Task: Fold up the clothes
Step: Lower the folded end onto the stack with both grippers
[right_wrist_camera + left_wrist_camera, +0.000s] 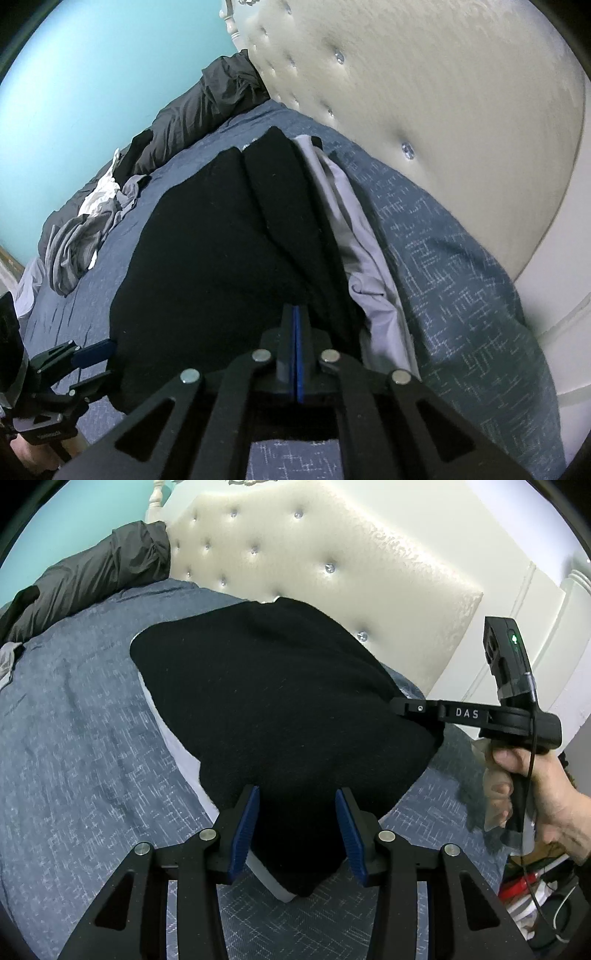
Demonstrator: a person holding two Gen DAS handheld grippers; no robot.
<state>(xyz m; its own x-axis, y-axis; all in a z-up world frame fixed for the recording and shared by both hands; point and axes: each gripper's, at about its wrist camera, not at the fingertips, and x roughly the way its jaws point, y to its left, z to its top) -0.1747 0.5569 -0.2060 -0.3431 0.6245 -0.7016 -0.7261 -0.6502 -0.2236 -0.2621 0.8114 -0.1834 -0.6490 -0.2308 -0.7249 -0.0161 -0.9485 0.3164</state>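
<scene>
Left gripper [297, 834]: its blue pads [244, 830] stand apart at the bottom of the left wrist view. The near corner of the black garment [280, 701] lies between them, but the pads do not seem to press on it.

Right gripper [296, 354]: pressed closed at the bottom middle of the right wrist view. In the left wrist view its tip [400, 703] meets the garment's right edge; I think it pinches cloth there, but I cannot be sure.

Black garment: in the middle of both views, lying flat on the blue bedspread [74, 720], with a pale cloth [354, 236] under it.

What could go wrong: only one side may be held. If the right side lifts alone, the garment could twist and the fold would go crooked. The pale cloth could get pinched too and come up with it.

Feel and shape: the garment looks soft, fuzzy and thick, with round corners. The bedspread is woven blue with small white marks. The headboard [314, 554] is cream, puffy and dotted with shiny buttons.

Other clothes: a dark jacket [103, 565] sits at the upper left.
</scene>
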